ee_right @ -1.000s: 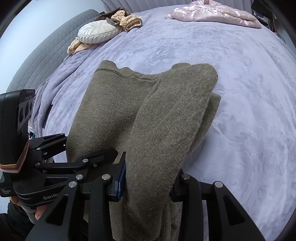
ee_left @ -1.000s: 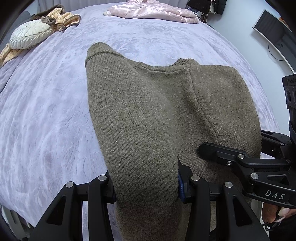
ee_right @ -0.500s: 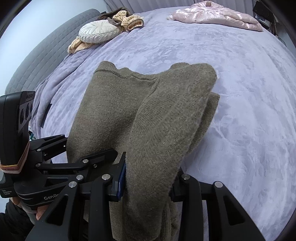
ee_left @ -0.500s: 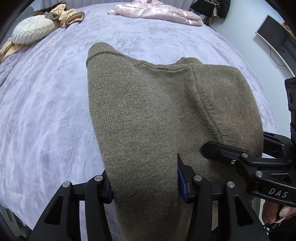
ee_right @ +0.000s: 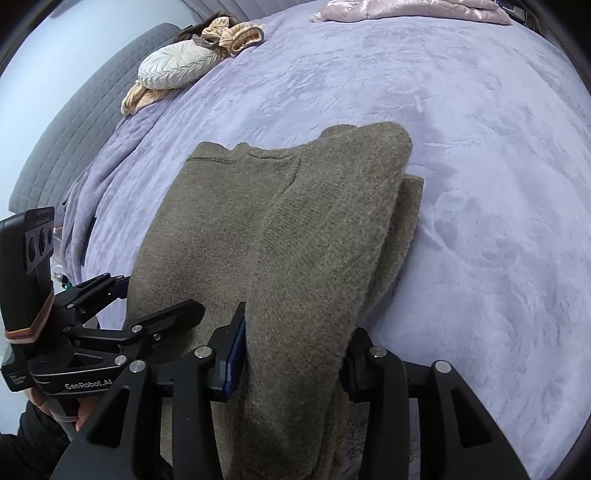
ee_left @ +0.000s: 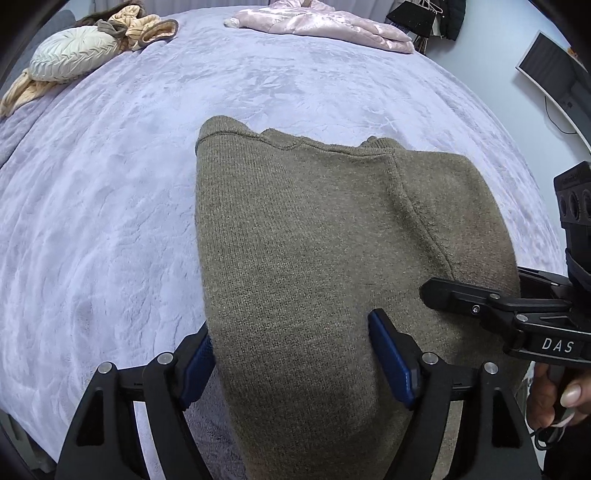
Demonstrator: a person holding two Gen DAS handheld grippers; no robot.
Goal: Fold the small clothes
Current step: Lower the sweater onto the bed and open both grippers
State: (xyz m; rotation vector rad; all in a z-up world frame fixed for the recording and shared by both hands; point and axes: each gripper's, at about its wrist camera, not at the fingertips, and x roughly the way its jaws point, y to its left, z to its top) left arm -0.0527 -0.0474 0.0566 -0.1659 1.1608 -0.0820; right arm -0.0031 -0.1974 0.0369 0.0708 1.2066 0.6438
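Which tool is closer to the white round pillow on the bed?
Left. The left tool straddles the olive sweater's edge on the side toward the white round pillow; the right tool sits at the sweater's opposite edge, farther away.

Home bedroom: wide bed under a lilac plush blanket (ee_left: 147, 166), round cushion (ee_left: 72, 57), grey quilted headboard (ee_right: 74, 140).

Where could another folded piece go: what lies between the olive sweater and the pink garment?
Only bare lilac bedspread between olive sweater and pink garment, per the left wrist view.
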